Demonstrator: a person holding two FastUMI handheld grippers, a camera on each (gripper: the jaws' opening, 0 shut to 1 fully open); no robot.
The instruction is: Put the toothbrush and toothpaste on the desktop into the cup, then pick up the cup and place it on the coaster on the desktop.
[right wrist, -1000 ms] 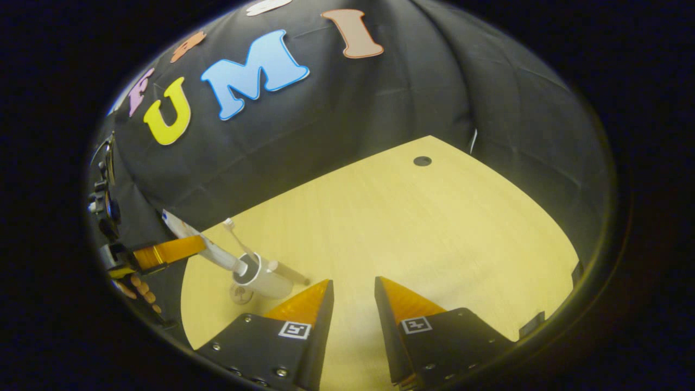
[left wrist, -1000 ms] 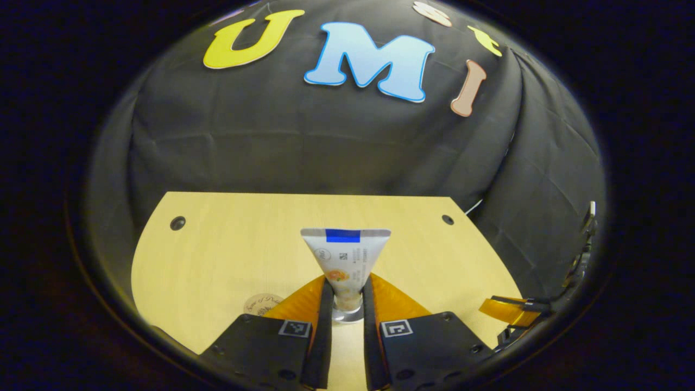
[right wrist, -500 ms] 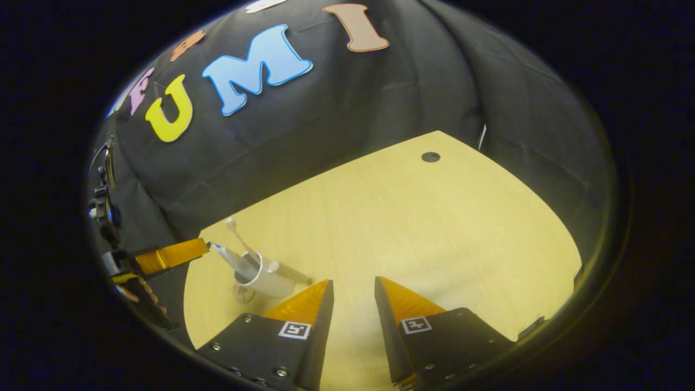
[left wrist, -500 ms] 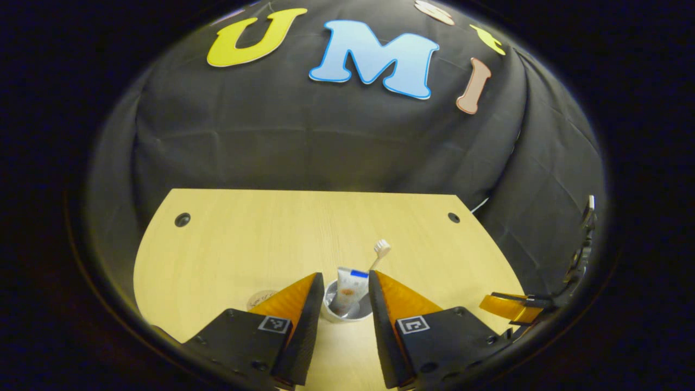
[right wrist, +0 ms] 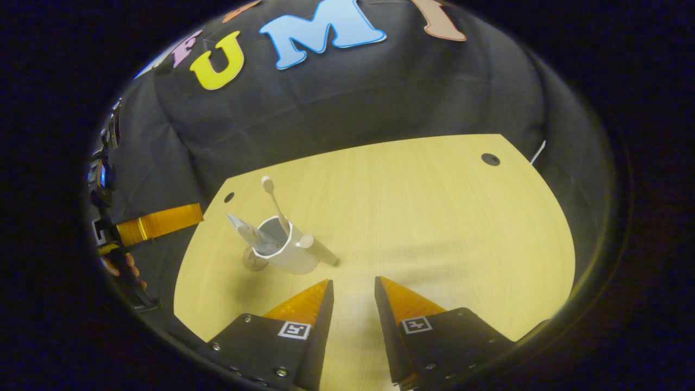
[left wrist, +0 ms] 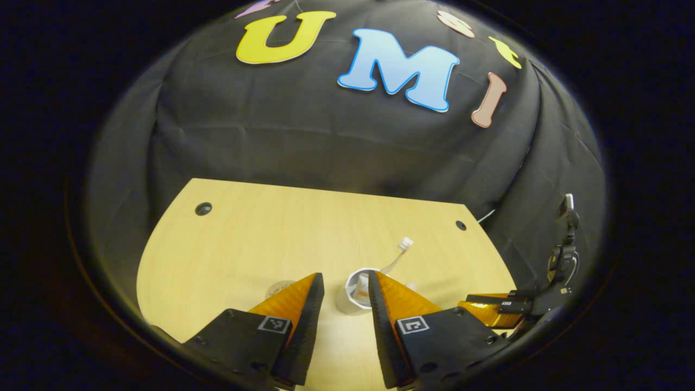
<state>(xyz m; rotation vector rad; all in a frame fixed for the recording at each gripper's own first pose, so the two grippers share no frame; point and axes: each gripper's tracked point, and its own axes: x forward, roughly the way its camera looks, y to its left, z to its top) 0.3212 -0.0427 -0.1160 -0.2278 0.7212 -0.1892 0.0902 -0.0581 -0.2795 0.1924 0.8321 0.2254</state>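
A white cup (right wrist: 288, 254) stands on the wooden desktop (right wrist: 434, 206) with the toothbrush (right wrist: 273, 201) upright in it, head up, and the toothpaste tube (right wrist: 247, 232) leaning out to the left. A round coaster (right wrist: 253, 265) lies beside the cup's left foot. In the left gripper view the cup (left wrist: 355, 293) sits just beyond my open left gripper (left wrist: 345, 279), with the toothbrush head (left wrist: 405, 243) sticking out to the right and the coaster (left wrist: 282, 286) partly hidden by a finger. My right gripper (right wrist: 353, 282) is open and holds nothing, a little right of the cup.
Small dark holes (right wrist: 490, 159) mark the desktop's far corners. The black cloth wall closes in behind the table. The left gripper's finger (right wrist: 157, 222) and a hand (right wrist: 122, 266) show at the table's left edge; the right gripper's finger (left wrist: 488, 309) shows low right.
The left gripper let the toothpaste drop into the cup, opened and drew back. The right gripper swung toward the cup, which now sits nearer the middle of its view.
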